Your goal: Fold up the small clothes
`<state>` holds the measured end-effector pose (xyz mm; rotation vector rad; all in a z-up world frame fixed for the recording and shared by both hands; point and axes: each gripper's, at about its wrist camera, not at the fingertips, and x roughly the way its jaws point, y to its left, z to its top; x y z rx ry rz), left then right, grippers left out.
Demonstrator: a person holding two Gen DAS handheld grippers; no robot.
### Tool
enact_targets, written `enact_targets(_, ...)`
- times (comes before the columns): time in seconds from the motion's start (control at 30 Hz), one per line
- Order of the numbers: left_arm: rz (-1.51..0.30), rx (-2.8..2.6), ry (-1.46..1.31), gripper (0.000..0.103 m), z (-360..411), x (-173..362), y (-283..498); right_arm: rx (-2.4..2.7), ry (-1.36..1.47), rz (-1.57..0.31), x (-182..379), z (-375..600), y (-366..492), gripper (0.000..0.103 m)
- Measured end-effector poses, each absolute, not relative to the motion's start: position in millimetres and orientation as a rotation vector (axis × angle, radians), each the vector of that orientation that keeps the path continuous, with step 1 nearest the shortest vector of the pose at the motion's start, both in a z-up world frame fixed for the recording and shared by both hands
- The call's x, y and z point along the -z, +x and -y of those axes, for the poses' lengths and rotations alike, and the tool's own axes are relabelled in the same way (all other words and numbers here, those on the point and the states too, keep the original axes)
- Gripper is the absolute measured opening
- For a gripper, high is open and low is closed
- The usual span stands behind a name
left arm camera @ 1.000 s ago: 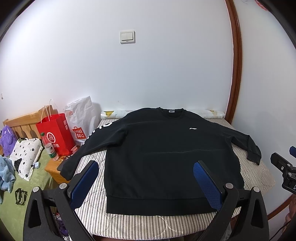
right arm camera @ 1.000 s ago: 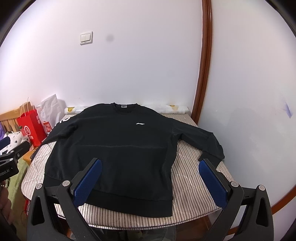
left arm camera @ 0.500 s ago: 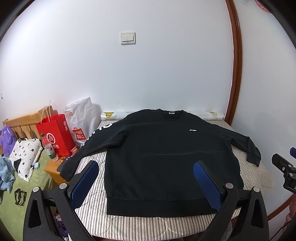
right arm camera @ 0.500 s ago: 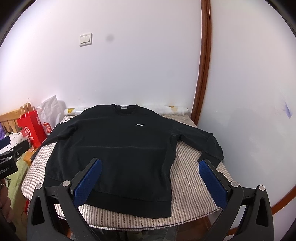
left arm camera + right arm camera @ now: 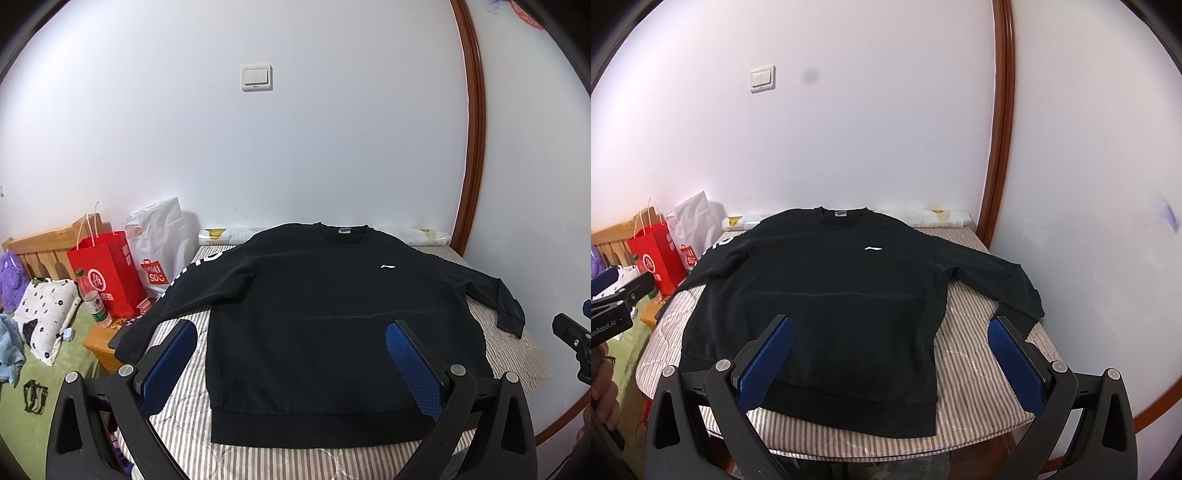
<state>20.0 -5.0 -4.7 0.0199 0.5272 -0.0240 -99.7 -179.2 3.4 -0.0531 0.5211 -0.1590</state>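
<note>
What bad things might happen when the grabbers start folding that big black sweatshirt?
1. The sweatshirt's left sleeve hangs off the table's edge beside a bottle and red bag; swinging it could perhaps knock them.
2. The hem lies near the front edge, so a tug might slide the sweatshirt off.
3. Both grippers, left and right, are open above thick fabric and may pinch both layers.
</note>
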Motion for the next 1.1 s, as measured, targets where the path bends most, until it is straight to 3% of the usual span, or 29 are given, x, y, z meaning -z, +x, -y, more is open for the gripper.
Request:
enact_targets(0.4, -0.605, 0.085, -0.084, 0.103, -41, 72, 64, 0.133, -0.069, -0.587, 44, 170, -51, 0.103)
enact_targets(0.8, -0.809, -0.066, -0.422, 0.101, -158, 177, 135, 0.112, -0.047, -0.708, 115, 166, 33, 0.103)
enact_targets(1.1, -0.807, -0.138, -0.655, 0.094, -237, 203, 196, 0.041, -0.084, -0.761, 145, 148, 111, 0.102)
